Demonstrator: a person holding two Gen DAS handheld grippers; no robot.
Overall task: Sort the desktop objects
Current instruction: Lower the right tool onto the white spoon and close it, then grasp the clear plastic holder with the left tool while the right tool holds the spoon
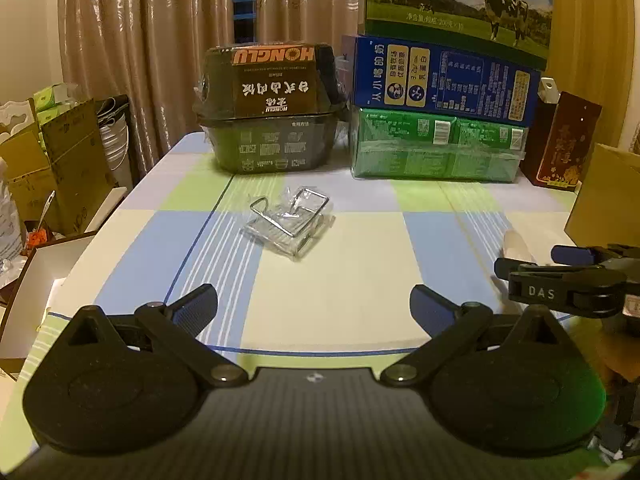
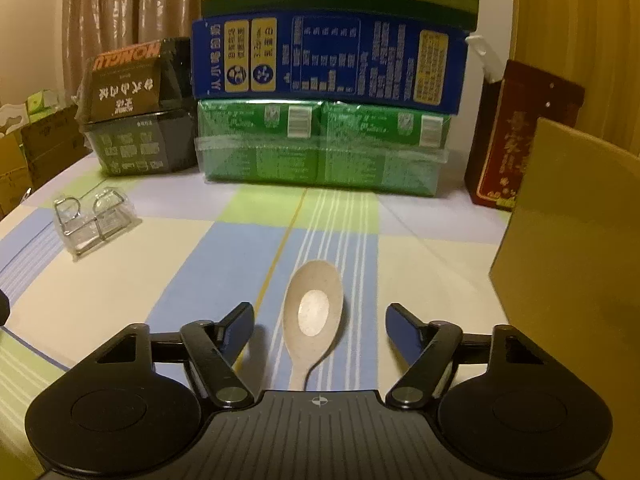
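A beige spoon (image 2: 314, 312) lies on the checked tablecloth (image 2: 120, 300), bowl facing up and pointing away. My right gripper (image 2: 320, 310) is open, one finger on each side of the spoon's bowl, neither pad touching it. In the left wrist view the spoon (image 1: 518, 246) shows just past the right gripper (image 1: 524, 260) at the right edge. A wire rack in a clear bag (image 1: 290, 220) lies mid-table, ahead of my left gripper (image 1: 312, 296), which is open with nothing between its fingers. The same rack (image 2: 94, 220) appears far left in the right wrist view.
At the back stand a black HONGLU food box (image 1: 272, 112), a blue carton (image 1: 444, 80) on green packs (image 1: 436, 152), and a milk carton (image 1: 460, 4) on top. A red box (image 1: 560, 144) and a brown cardboard box (image 2: 572, 240) close off the right. Cardboard boxes (image 1: 56, 168) sit beyond the left edge.
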